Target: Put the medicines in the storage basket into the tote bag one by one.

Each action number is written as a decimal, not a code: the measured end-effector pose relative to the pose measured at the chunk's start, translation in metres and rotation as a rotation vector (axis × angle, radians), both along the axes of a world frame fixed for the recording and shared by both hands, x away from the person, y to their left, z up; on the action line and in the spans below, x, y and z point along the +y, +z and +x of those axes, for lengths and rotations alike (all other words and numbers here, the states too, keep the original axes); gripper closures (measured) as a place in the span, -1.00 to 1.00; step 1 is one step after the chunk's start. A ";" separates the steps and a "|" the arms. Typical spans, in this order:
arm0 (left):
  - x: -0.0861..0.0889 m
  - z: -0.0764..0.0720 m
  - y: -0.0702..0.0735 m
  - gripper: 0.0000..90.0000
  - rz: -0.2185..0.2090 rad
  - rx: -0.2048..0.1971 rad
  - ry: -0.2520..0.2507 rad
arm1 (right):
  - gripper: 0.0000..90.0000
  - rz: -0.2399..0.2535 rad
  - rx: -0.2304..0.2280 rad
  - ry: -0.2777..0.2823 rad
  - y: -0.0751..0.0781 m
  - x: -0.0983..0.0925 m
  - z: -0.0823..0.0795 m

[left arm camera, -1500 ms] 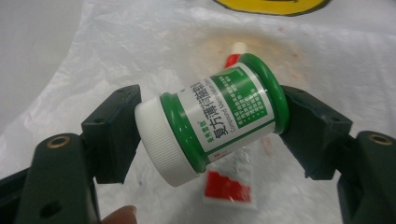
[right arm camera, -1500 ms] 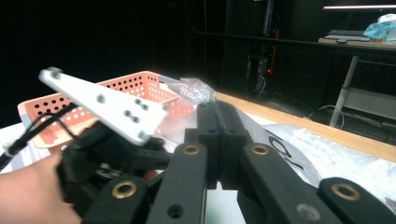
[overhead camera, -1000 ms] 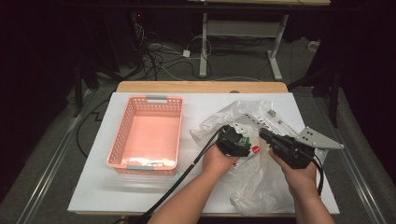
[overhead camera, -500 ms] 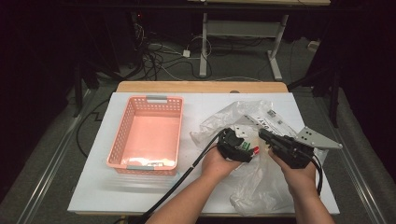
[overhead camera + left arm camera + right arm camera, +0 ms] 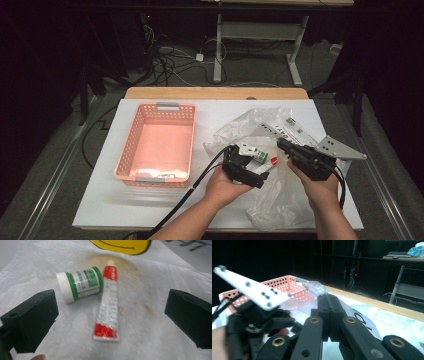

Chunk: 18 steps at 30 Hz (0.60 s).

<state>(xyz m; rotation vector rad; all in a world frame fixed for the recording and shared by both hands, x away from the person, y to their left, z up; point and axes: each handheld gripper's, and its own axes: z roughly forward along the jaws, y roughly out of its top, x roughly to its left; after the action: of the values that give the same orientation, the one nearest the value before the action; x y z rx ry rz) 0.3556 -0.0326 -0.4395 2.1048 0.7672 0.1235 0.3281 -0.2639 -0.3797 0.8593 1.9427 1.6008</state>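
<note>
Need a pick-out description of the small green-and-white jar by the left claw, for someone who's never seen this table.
Start at the pink basket on the white table; right of it lies a crumpled clear plastic bag. On that bag, in front of the open left claw, a small jar lies on its side. It is round and stubby with a white lid and green label, unlike the flat red-and-white tube touching it.

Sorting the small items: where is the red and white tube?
In the left gripper view the tube lies on the plastic bag, touching the green jar, between the open left tongs.
</note>
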 end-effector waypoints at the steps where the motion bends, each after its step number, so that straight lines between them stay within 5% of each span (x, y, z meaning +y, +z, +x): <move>1: 0.003 -0.003 0.001 -1.00 0.000 0.000 -0.003 | 1.00 -0.001 0.001 -0.001 0.000 0.000 0.000; 18: 0.063 -0.048 0.015 -1.00 0.004 -0.038 0.006 | 1.00 -0.008 -0.005 -0.001 0.001 0.002 -0.002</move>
<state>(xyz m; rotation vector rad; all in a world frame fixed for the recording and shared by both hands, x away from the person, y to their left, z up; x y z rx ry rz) 0.3079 0.0300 -0.4249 2.0983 0.7514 0.1685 0.3264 -0.2621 -0.3786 0.8521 1.9434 1.5917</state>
